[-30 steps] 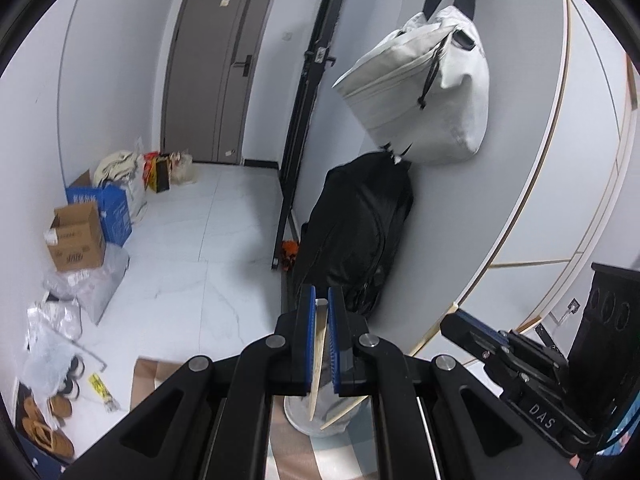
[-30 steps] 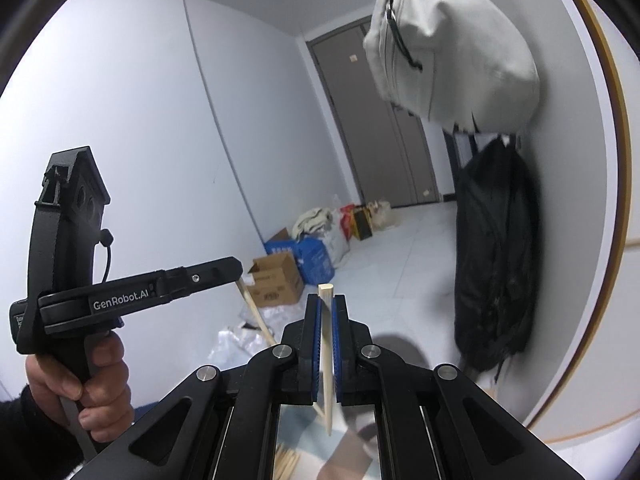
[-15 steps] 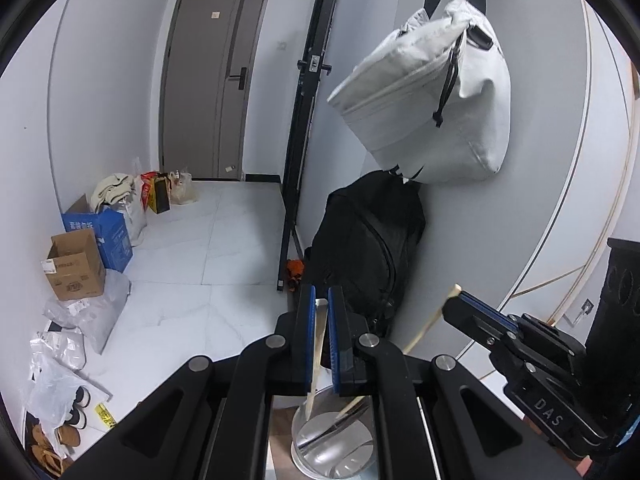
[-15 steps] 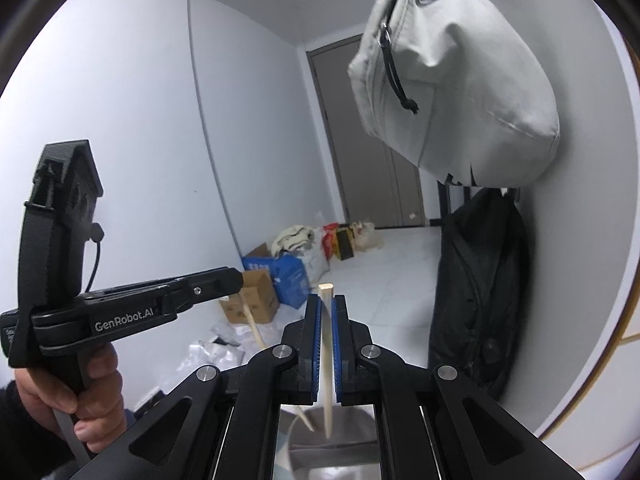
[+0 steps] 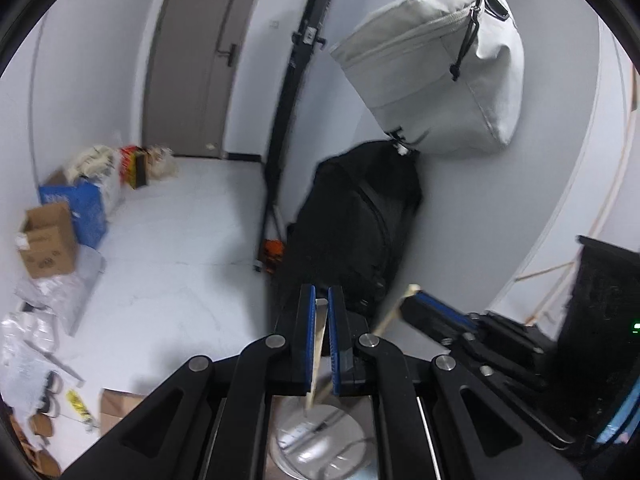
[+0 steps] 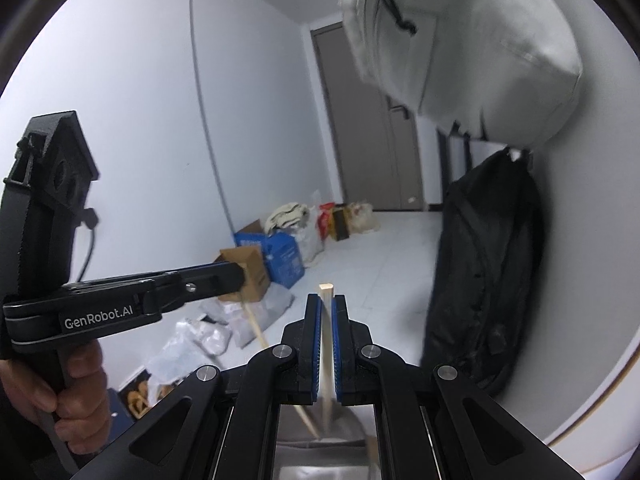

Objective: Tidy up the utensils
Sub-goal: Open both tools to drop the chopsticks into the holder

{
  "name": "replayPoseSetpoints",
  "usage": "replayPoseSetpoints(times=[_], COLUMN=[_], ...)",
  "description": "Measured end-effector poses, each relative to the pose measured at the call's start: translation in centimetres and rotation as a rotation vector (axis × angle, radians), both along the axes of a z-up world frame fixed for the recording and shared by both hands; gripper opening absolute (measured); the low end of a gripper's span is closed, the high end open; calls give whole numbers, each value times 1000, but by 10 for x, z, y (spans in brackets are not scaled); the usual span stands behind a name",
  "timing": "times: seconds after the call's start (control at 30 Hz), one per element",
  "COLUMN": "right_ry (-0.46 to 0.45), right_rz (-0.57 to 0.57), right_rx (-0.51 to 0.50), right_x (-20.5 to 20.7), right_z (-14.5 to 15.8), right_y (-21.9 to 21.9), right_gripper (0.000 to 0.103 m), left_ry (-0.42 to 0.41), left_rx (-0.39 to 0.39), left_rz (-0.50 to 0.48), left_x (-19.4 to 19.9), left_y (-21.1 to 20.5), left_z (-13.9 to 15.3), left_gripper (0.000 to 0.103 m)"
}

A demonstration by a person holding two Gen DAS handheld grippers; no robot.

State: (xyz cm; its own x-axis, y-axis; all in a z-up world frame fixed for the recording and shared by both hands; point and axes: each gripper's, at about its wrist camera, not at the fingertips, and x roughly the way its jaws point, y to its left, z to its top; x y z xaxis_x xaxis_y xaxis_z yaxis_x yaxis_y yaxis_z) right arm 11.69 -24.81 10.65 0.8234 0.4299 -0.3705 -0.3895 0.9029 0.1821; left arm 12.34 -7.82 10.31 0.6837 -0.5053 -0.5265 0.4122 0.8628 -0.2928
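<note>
Right now I have both tongs clamped, each on its own wooden chopstick. My left gripper (image 5: 321, 336) pinches the left chopstick (image 5: 316, 354) between its blue pads, the stick running down past the jaws with its lower end over the mouth of the shiny metal cup (image 5: 320, 440) just below and ahead of the tongs. My right gripper (image 6: 327, 344) is closed the same way on the right chopstick (image 6: 326, 344), whose squared top pokes up above the pads while the lower part reaches toward the cup's grey rim (image 6: 320, 444) beneath.

I hold them mid-length and nearly upright, I think, so each can slide tip-first into the cup without catching the rim. From the right wrist I see my left hand (image 6: 60, 380) wrapped round the other tool's handle, off to the left of my tongs, its stick slanting down toward the same cup. From the left wrist the right tool sits just to the right, its stick angled in too.

My judgement: both sticks are poised over the container and not yet released; crossing sticks could jam
</note>
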Motion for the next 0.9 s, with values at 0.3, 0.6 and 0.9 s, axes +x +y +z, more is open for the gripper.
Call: replayPoseSetpoints(times=[0.3, 0.6, 0.9], right_ry=[90, 113, 130], right_rz=[34, -13, 10], right_rx=[125, 138, 127], right_x=[-6, -29, -59], right_z=[-18, -20, -28], right_y=[-15, -29, -9], right_gripper=[27, 46, 57], left_ry=[94, 94, 80], left_rx=[23, 57, 70], left_rz=[-90, 15, 142], left_x=[1, -10, -40], left_y=[1, 23, 53], left_z=[-13, -12, -21], left_gripper=[23, 23, 46])
